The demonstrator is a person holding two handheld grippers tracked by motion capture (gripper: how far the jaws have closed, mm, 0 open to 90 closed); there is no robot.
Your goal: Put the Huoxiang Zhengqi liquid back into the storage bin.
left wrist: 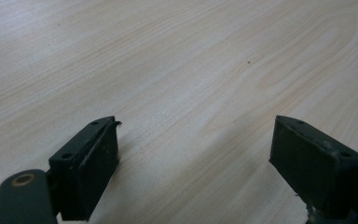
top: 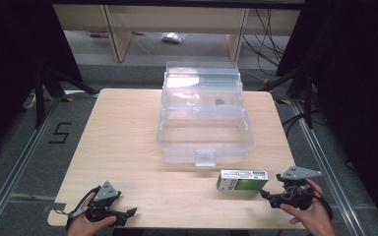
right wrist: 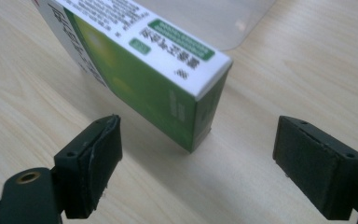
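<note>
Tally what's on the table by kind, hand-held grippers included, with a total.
Clear plastic bins: 1, lid open
Green-and-white boxes: 1
Grippers: 2, left gripper and right gripper, both open
Total: 4

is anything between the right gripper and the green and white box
Nothing visible is. The right gripper has its jaws open, and the near end of the green and white box stands on bare table just ahead of the gap between them. The clear plastic container sits beyond the box, not in the path.
</note>
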